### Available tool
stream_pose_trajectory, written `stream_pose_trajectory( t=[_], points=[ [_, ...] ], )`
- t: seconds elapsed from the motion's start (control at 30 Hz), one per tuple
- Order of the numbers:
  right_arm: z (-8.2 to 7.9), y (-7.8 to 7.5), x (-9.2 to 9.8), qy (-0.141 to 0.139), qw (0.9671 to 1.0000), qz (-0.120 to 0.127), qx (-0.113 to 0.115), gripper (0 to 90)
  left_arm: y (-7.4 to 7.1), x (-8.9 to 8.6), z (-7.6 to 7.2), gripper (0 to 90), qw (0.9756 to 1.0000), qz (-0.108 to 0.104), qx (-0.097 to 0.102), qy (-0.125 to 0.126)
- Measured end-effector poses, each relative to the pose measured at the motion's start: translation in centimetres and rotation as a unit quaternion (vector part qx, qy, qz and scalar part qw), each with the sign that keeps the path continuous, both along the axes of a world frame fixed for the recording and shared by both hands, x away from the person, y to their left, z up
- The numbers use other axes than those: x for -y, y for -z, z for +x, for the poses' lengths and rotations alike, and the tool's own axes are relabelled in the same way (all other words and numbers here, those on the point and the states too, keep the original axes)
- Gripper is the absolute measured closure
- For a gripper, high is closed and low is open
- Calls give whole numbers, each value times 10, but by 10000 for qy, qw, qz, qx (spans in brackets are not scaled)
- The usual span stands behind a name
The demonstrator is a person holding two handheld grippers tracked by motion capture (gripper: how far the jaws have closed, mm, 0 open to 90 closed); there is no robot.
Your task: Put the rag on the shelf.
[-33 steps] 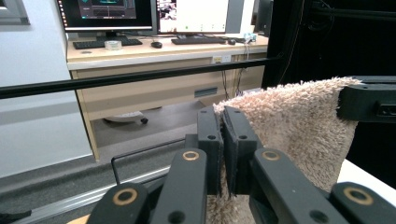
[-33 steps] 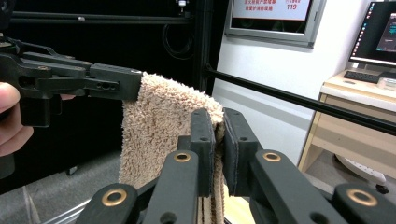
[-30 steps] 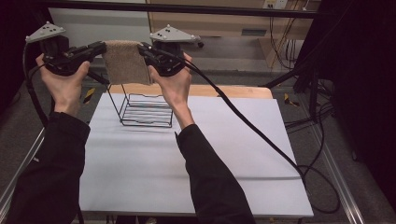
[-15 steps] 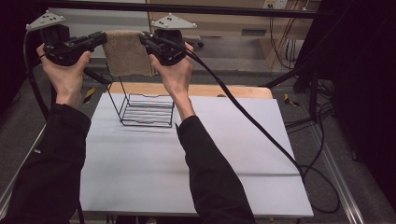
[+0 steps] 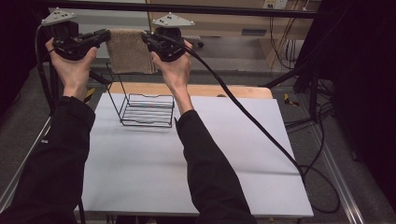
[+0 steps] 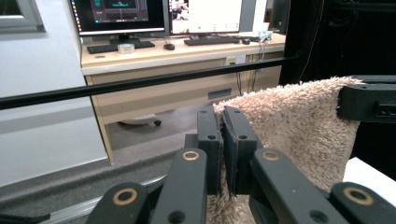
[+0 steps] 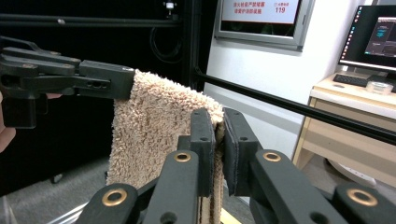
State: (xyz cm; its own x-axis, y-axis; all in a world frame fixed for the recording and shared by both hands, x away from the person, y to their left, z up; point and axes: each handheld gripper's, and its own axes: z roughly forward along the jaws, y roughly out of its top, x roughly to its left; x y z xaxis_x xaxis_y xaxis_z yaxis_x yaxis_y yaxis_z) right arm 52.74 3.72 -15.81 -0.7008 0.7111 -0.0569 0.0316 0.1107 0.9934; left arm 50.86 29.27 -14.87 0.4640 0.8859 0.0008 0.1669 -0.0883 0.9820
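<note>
White surface [image 5: 196,168] is sitting under both tongs [image 5: 103,36] [image 5: 147,39] pinching the tan towel [image 5: 128,51] taut above the wire rack [image 5: 147,109], so uneven lowering is probably snagging it.

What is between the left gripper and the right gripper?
In the high view, the beige towel stretches between the left gripper and the right gripper, each clamped on one upper corner.

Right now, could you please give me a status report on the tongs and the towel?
Left tongs and right tongs shut on towel corners. Towel hangs spread above wire rack. Nothing between them.
</note>
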Motion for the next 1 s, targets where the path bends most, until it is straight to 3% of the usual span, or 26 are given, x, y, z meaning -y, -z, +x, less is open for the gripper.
stream_pose_trajectory(
  t=[0.23, 0.47, 0.63, 1.0],
  points=[
    [7, 4, -1, 0, 10000, -94, 26, 839, 6, -2, 9, 860, 10000, -55, 43, 26],
    [15, 10, -3, 57, 9999, -160, -12, 838, 11, 1, 18, 860, 9999, 93, -24, -53],
    [16, 14, -4, 59, 9995, -317, 2, 838, 20, 1, 19, 860, 9998, 165, -93, -26],
    [14, 36, -3, -19, 9987, -453, -216, 836, 43, 0, 15, 860, 9990, 311, -297, 76]
  ],
)
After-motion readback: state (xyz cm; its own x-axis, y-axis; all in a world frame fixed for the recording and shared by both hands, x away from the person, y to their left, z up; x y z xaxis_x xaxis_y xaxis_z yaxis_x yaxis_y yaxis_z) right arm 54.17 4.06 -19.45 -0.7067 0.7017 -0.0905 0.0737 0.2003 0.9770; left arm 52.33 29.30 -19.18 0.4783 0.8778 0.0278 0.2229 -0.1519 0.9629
